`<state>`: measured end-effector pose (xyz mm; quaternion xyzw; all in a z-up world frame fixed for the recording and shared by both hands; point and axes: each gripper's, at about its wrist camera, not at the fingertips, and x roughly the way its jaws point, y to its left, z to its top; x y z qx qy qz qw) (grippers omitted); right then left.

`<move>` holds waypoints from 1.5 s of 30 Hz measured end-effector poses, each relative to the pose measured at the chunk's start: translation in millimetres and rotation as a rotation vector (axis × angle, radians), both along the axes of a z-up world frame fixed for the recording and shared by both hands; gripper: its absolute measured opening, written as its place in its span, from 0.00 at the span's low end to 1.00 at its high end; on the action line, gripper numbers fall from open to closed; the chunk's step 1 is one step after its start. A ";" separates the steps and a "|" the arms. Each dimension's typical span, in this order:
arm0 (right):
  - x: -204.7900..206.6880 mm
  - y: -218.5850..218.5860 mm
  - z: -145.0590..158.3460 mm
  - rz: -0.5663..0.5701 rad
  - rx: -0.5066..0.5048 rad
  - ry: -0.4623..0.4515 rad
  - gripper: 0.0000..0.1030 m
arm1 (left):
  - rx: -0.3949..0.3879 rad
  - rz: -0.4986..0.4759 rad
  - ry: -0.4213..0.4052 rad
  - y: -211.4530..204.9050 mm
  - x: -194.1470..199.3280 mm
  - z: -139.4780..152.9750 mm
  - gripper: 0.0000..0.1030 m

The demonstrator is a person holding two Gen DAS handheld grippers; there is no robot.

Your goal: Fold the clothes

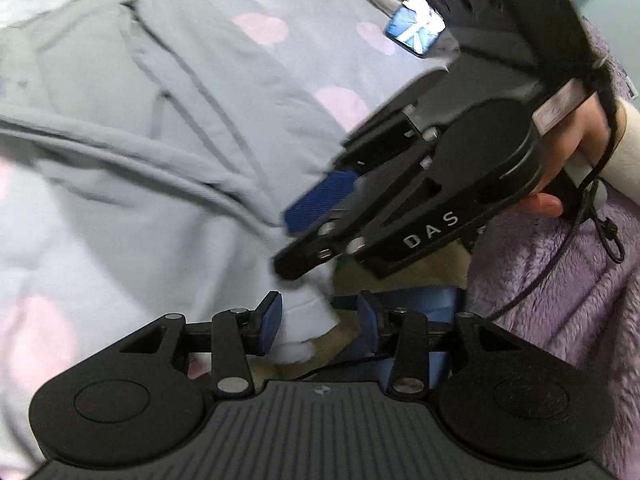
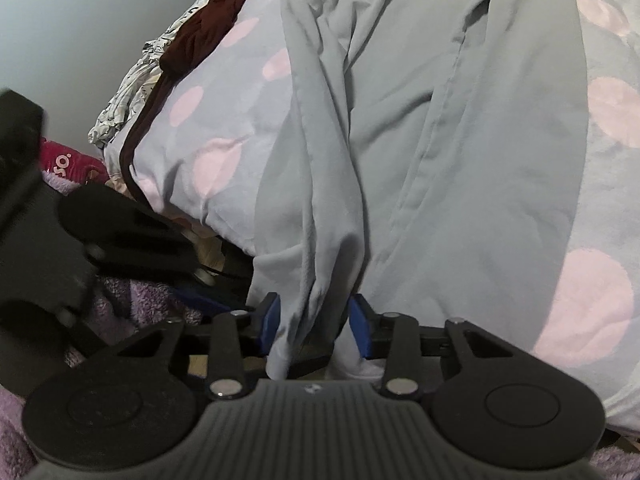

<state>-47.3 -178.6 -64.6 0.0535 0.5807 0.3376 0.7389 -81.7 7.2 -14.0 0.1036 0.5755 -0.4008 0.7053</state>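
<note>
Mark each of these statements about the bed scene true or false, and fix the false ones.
1. The grey garment lies on a spotted duvet. True.
2. The right gripper is empty. False: a fold of the garment hangs between its open jaws.
3. A dark maroon cloth lies at the duvet's far edge. True.
4. The blanket near the grippers is green. False: it is purple and fluffy.

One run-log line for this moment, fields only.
stage: fold in progress | grey garment: on dotted bedding | left gripper: open, hem between pads | right gripper: open around fold
</note>
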 end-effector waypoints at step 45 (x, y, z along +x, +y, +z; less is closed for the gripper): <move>-25.3 57.7 27.3 0.134 0.206 -0.083 0.07 | 0.196 0.541 -0.227 51.9 252.4 56.5 0.06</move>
